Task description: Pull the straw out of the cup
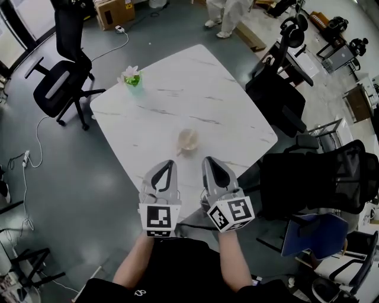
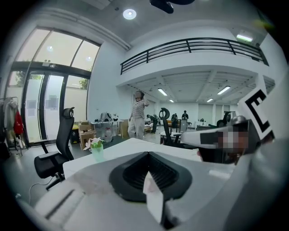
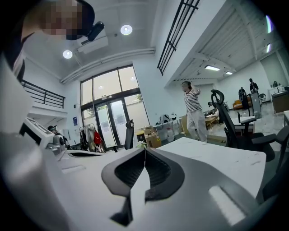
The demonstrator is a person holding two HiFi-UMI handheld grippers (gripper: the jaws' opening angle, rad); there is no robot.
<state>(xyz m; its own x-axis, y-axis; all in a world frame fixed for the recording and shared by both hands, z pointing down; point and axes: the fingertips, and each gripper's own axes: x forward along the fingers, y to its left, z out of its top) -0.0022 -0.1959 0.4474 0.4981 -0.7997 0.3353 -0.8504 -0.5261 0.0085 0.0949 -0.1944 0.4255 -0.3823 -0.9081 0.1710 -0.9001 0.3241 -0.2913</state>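
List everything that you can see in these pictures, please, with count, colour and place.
table: one, white marble, middle of the room
cup: one, pale, on the table near its close edge
flower pot: one, green with white flowers, far left corner of the table
office chairs: at least three, black, one left of the table, others right
cardboard box: one, brown, floor beyond the table
person: one, white trousers, standing beyond the table
left gripper: one, grey, jaws together, empty
right gripper: one, grey, jaws together, empty

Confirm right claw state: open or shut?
Shut. In the right gripper view the right claw has its tips touching, with nothing between them.
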